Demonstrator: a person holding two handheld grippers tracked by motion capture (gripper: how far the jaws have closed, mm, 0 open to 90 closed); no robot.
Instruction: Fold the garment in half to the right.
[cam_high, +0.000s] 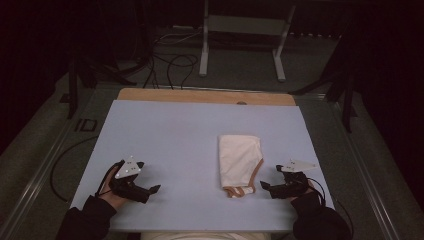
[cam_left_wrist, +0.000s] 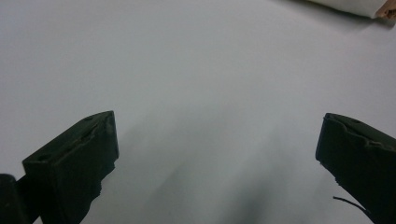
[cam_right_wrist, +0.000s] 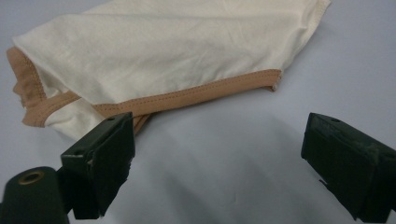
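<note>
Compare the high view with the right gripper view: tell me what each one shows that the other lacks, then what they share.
High view alone: the whole blue table top, the left gripper open at its near left, both of the person's hands, cables and a stand's legs on the floor beyond.

Right gripper view alone: the stitching along the tan hem and the cloth's creases.

Shared: the folded cream garment lying flat, and the right gripper, open beside it, holding nothing.

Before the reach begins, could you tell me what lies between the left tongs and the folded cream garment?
Bare table surface separates the left tongs from the folded cream garment, as the high view shows.
</note>
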